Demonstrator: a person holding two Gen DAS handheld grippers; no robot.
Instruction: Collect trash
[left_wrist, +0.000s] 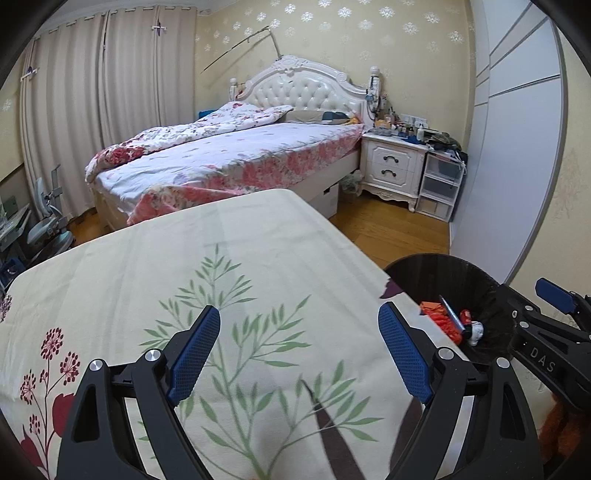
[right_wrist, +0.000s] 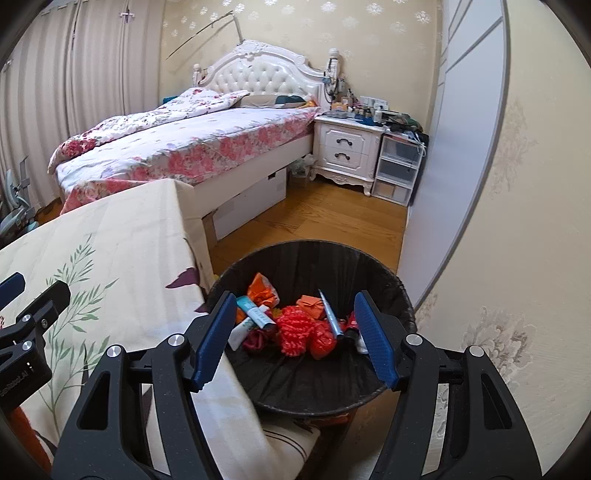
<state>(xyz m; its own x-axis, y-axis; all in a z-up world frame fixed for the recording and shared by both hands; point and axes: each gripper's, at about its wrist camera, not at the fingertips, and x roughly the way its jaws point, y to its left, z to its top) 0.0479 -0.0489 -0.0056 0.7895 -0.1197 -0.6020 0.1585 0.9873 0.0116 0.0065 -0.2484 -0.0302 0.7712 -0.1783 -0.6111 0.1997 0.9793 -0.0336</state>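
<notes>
The left gripper (left_wrist: 299, 354) is nearest the lens, its two blue textured pads spread wide apart with nothing between them, hovering over the tabletop (left_wrist: 184, 258). That surface is covered by a cream cloth printed with green leafy sprays and dark red flowers; the cloth lies smooth and flat and hangs over the table's edge.

The right gripper (right_wrist: 295, 339) is likewise spread open and empty, held above the trash bin (right_wrist: 399, 295), which stands on the floor just beside the tabletop's right edge. The bin is round, lined with a black plastic bag whose folds crinkle along the rim. Inside lies the trash (right_wrist: 295, 328): a fuzzy red-orange pom-like bundle, two crumpled orange wrappers, one white-and-teal tube, one slim silver-blue pen-like stick, and a small red-and-white piece at the right, partly hidden behind the gripper pad.

The room is a bedroom with a warm wooden floor (right_wrist: 332, 218). One bed (left_wrist: 229, 155) with a white tufted headboard carries a floral pink-and-white quilt. Beside it stands one white nightstand (left_wrist: 391, 166) with two drawers and a cluttered top, then a translucent plastic drawer unit (left_wrist: 441, 184). Pleated beige curtains (left_wrist: 110, 92) cover the left wall; the wallpaper is pale yellow with white floral motifs.
</notes>
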